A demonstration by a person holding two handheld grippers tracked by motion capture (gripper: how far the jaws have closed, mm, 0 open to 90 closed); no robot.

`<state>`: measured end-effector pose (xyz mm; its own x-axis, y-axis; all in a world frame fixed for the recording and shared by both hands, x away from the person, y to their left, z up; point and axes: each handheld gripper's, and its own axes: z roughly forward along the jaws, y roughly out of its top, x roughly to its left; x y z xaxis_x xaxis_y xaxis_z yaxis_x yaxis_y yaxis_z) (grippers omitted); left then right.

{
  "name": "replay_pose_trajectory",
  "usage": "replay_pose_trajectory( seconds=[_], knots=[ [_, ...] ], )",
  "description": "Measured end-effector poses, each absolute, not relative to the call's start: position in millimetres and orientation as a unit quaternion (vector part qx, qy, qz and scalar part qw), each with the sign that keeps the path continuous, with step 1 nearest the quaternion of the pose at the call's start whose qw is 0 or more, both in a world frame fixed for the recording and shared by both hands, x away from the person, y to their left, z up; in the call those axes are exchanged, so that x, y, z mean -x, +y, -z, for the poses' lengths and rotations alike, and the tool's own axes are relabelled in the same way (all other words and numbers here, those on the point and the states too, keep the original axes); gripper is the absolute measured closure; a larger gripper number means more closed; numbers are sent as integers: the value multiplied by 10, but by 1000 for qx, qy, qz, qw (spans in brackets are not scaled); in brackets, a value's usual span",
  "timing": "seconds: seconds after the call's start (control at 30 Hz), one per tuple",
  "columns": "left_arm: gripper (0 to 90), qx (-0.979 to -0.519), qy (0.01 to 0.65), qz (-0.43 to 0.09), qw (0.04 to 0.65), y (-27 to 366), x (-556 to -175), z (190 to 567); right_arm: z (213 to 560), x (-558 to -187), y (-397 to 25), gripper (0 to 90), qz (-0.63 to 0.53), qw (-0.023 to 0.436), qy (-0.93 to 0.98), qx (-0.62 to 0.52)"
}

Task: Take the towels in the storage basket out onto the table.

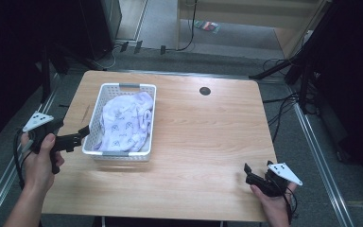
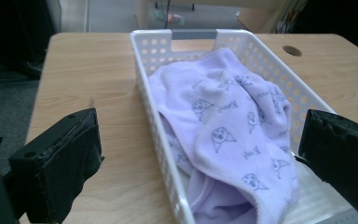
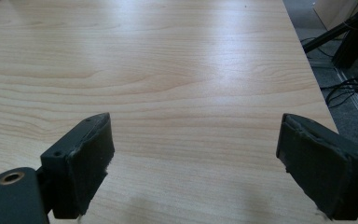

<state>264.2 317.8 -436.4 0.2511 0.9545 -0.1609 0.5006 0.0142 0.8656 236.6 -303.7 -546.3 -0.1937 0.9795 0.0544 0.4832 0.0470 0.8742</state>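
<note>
While a person's left hand (image 1: 40, 153) holds the left gripper (image 1: 81, 134) at the near left corner of a white perforated plastic basket (image 1: 96, 118), its two black jaws stand wide apart and grip nothing. From that gripper's own view the spread jaws straddle the basket's near end: one padded jaw sits outside the left wall over the wooden table (image 2: 93, 79), the other sits over the right side of the basket. Between them lies a lavender towel (image 2: 223, 126) printed with small cartoon animal faces, bunched loosely inside the basket (image 2: 156, 121) and mounded above its rim.

From the high view, the basket stands on the left half of the light wood table (image 1: 203, 137), its long sides running away from the person, a grey handle at each short end. The towel (image 1: 125, 120) fills most of it.

At the table's near right corner, the right hand (image 1: 276, 201) rests with the right gripper (image 1: 257, 171) low over bare wood. Its jaws are also spread wide and empty, well apart from the basket.

The step in hand looks like reaching for the towel. To do it well, the left gripper should probably rise over the wall and come down on a raised fold near the middle, so both pads pinch cloth alone rather than catching the basket's rim. A lift on a single layer may drag the basket, so the free right gripper could steady it.
</note>
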Motion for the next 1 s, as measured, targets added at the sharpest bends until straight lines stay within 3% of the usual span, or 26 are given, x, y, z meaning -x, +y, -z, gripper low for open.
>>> replay_pose_trajectory(
  seconds=[0.5, 1.0],
  knots=[
    [0, -711, 541, -221, 393, 2714, -3131, 4310, 5463, -2366, -3037, 110, -408, 304, 656, -557],
    [0, -744, 543, -184, 343, 2545, -3466, 4382, 5462, -2365, -3034, 112, -408, 304, 657, -556]
  ],
)
